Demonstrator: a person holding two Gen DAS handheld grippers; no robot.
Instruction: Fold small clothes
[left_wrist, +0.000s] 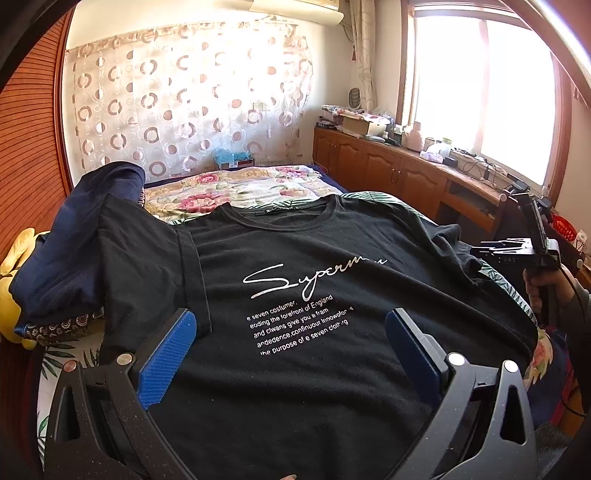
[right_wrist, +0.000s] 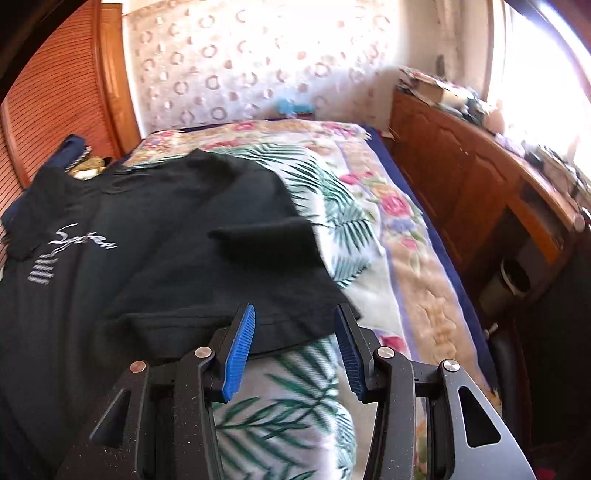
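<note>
A black T-shirt (left_wrist: 295, 258) with white script lies front up on the bed, collar at the far side. It also shows in the right wrist view (right_wrist: 166, 258), with its right sleeve folded inward. My left gripper (left_wrist: 291, 328) is open and hovers over the shirt's lower chest, holding nothing. My right gripper (right_wrist: 295, 325) is open at the shirt's right hem edge, with nothing between its blue pads (right_wrist: 240, 347). In the left wrist view the right gripper (left_wrist: 517, 247) shows at the right edge of the shirt.
A pile of dark blue clothes (left_wrist: 74, 240) lies at the bed's left. The bed carries a leaf-print sheet (right_wrist: 295, 406) and a floral blanket (left_wrist: 240, 188). A wooden cabinet (left_wrist: 388, 166) with clutter runs along the right. A wooden slatted panel (left_wrist: 29, 147) stands left.
</note>
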